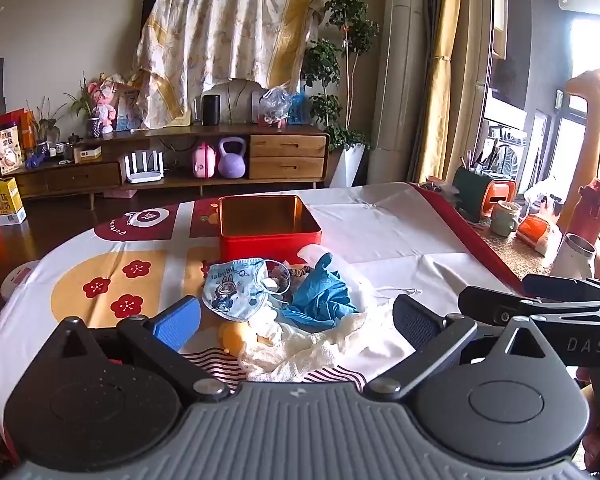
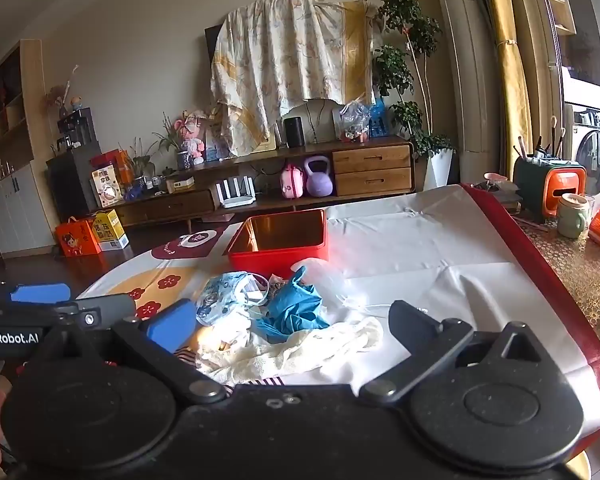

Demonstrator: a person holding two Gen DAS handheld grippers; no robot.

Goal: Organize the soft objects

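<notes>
the orange thing [image 1: 233, 337] in the pile lies half under the white cloth [image 1: 300, 354] and the mask [image 1: 236, 290], so what it is cannot be told. a small patterned item [image 2: 277, 282] behind the blue glove [image 2: 292, 308] is mostly covered. the right tool [image 1: 540, 304] is cut off by the left view's edge, the left tool [image 2: 40, 300] by the right view's. print on the boxes [image 2: 108, 230] on the floor is too small to read
</notes>
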